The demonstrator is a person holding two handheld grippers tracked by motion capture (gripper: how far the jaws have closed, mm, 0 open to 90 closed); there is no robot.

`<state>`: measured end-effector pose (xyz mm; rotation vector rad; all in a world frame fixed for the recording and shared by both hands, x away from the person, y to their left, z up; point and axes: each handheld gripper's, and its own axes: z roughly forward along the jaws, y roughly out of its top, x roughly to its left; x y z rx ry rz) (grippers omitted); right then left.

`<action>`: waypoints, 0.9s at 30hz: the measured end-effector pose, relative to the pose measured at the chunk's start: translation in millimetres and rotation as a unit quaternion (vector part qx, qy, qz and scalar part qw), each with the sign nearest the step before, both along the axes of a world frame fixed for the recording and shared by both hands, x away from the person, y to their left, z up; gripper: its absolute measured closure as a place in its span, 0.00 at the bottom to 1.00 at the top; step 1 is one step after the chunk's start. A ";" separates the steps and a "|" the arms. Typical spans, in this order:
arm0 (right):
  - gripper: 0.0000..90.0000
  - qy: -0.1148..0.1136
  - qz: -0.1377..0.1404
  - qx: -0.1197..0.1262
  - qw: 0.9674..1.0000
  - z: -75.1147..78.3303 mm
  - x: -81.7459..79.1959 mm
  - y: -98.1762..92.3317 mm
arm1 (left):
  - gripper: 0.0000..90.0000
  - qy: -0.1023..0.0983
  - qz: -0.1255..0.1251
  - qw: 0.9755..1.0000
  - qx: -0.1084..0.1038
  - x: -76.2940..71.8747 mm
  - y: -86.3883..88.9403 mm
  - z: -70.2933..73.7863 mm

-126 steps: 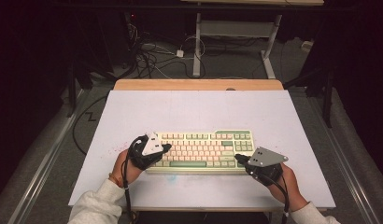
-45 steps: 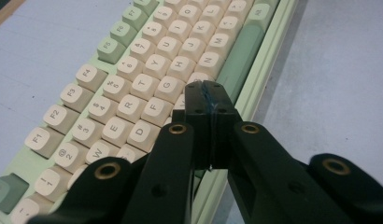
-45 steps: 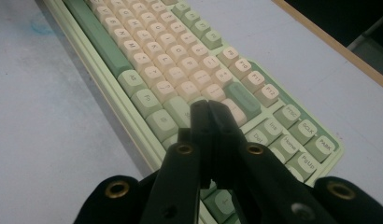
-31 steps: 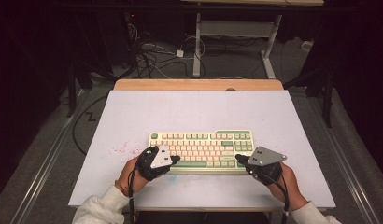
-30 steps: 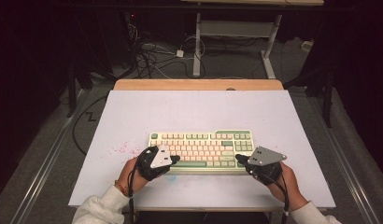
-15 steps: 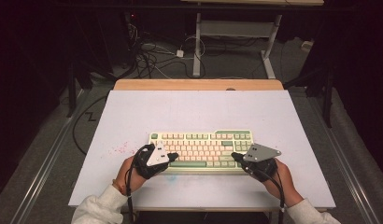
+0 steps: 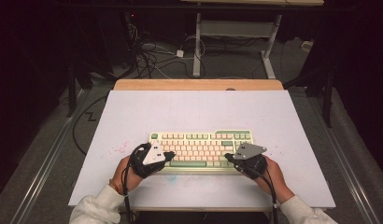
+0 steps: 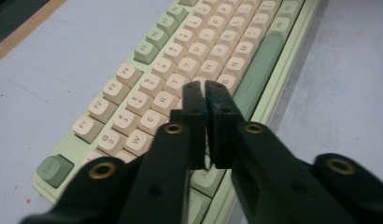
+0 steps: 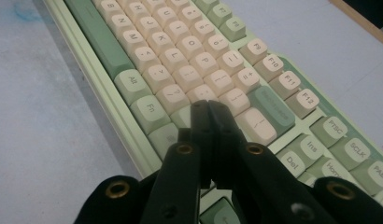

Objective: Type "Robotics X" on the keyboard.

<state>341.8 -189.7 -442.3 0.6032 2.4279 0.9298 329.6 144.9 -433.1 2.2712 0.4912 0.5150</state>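
Note:
A pale green keyboard [image 7: 201, 145] with cream and green keys lies on the light mat, toward its near side. My left gripper [image 7: 170, 156] is shut and empty, with its tips over the keyboard's left front part. In the left gripper view the left gripper [image 8: 204, 87] has both jaws pressed together above the cream letter keys [image 8: 199, 49], beside the green space bar [image 8: 259, 70]. My right gripper [image 7: 228, 157] is also shut and empty at the keyboard's right front edge. Seen in the right gripper view, the right gripper [image 9: 206, 105] hovers over keys near the Fn key [image 9: 150, 108].
The light mat [image 7: 199, 109] covers a table with a wooden far edge [image 7: 199, 85]. Faint red specks mark the mat left of the keyboard [image 7: 117, 150]. Beyond the table are floor cables [image 7: 152, 51] and white desk legs [image 7: 269, 51].
My right gripper has slid left along the keyboard's front edge, toward its middle. The left gripper has hardly shifted. Both stay shut.

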 end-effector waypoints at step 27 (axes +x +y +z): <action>1.00 0.011 -0.013 -0.012 1.000 -10.7 7.5 -0.3 | 0.98 -0.015 0.026 1.000 -0.006 3.7 18.3 8.4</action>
